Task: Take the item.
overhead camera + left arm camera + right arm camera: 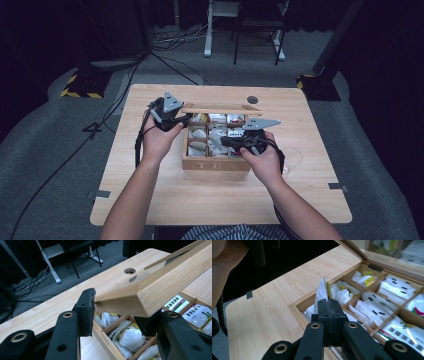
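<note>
A wooden tea box (216, 164) marked TEA stands mid-table, its compartments full of tea bags. Its lid (220, 109) is raised at the back. My left gripper (182, 119) is at the box's left rear corner; in the left gripper view it (120, 312) is shut on the lid's (162, 282) corner, holding it up over the bags. My right gripper (227, 142) hovers over the front compartments. In the right gripper view it (328, 307) is shut on a white tea bag (321, 291) that sticks up above the box (299, 305).
The table (150, 200) has a round cable hole (252, 99) behind the box and tape marks (102, 194) near its side edges. Cables and a black stand foot (82, 85) lie on the floor left of the table. Desk legs (207, 30) stand farther back.
</note>
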`<state>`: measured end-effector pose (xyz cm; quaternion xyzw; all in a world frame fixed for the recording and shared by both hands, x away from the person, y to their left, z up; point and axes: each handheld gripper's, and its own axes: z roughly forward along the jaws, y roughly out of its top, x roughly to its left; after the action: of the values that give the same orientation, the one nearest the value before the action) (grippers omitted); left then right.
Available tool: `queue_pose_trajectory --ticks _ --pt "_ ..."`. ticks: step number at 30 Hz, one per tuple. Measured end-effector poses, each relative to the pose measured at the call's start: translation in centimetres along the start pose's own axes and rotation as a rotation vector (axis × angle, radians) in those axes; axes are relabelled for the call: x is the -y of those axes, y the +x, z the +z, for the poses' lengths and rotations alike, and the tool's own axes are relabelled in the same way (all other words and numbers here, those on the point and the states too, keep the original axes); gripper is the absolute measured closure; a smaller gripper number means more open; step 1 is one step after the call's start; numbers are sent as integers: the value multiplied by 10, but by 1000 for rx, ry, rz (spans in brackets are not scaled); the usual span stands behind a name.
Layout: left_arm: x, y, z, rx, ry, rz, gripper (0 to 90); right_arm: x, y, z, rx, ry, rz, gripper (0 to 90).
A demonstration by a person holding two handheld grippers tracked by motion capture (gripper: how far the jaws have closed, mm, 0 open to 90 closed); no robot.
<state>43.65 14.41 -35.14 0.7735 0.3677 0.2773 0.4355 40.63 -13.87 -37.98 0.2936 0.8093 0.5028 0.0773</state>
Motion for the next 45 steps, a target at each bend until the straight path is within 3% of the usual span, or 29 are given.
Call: queue_pose_trajectory --ticks 9,15,32,45 --pt "0 0 0 1 2 0 543 5 -5 -29 39 -21 -2 896" --pt "-2 1 1 0 -1 1 543 15 -11 -50 96 -39 4 896" --pt "1 -2 -1 -5 14 10 543 37 -27 -108 194 -118 49 896" --pt "1 -2 -1 -4 13 13 542 57 -45 -140 289 -108 87 897"
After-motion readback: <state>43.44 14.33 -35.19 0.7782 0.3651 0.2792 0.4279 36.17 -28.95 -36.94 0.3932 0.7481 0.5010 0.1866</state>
